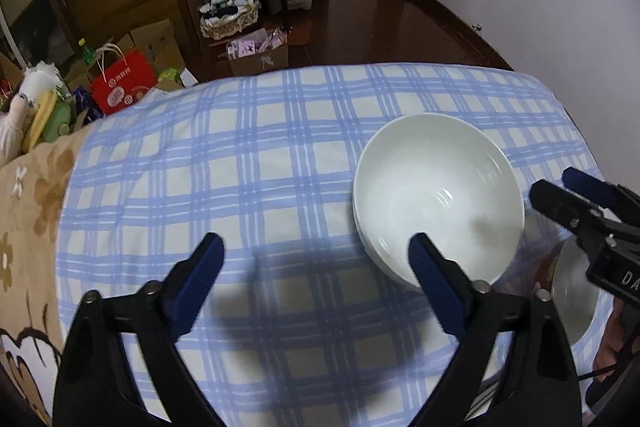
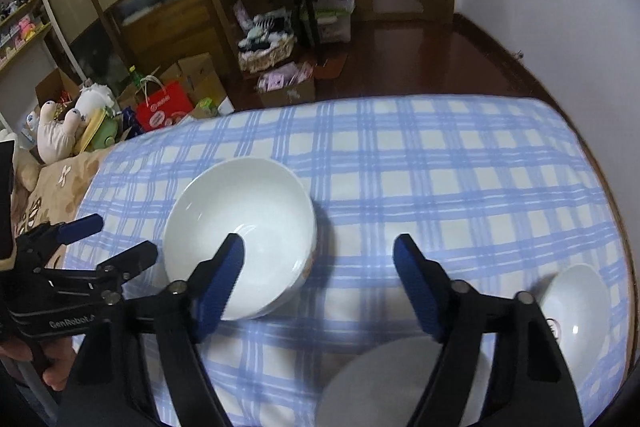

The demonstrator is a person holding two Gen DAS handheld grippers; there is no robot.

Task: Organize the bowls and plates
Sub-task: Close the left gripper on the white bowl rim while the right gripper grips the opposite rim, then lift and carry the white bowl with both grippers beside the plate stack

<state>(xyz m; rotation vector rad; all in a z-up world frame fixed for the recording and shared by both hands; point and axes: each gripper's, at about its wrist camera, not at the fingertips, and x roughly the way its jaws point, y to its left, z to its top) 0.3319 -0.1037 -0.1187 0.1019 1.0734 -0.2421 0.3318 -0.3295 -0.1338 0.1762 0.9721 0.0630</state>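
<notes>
A large white bowl (image 1: 436, 195) (image 2: 240, 227) stands on the blue checked cloth (image 1: 260, 155). My left gripper (image 1: 316, 247) is open; its right finger hangs over the bowl's near side and its left finger over bare cloth, so the bowl's left rim lies between them untouched. My right gripper (image 2: 318, 247) is open too, with its left finger over the bowl's inside and its right finger past the bowl's right rim. Each gripper shows in the other's view: the right (image 1: 560, 187) beside the bowl's right side, the left (image 2: 120, 239) beside its left side.
A smaller white bowl (image 2: 576, 303) (image 1: 576, 291) sits near the cloth's right edge. A flat pale plate (image 2: 380, 379) lies at the near edge under my right gripper. A brown flowered cover (image 1: 36, 195) adjoins the cloth on the left. Beyond are boxes, bags and shelves on a dark floor.
</notes>
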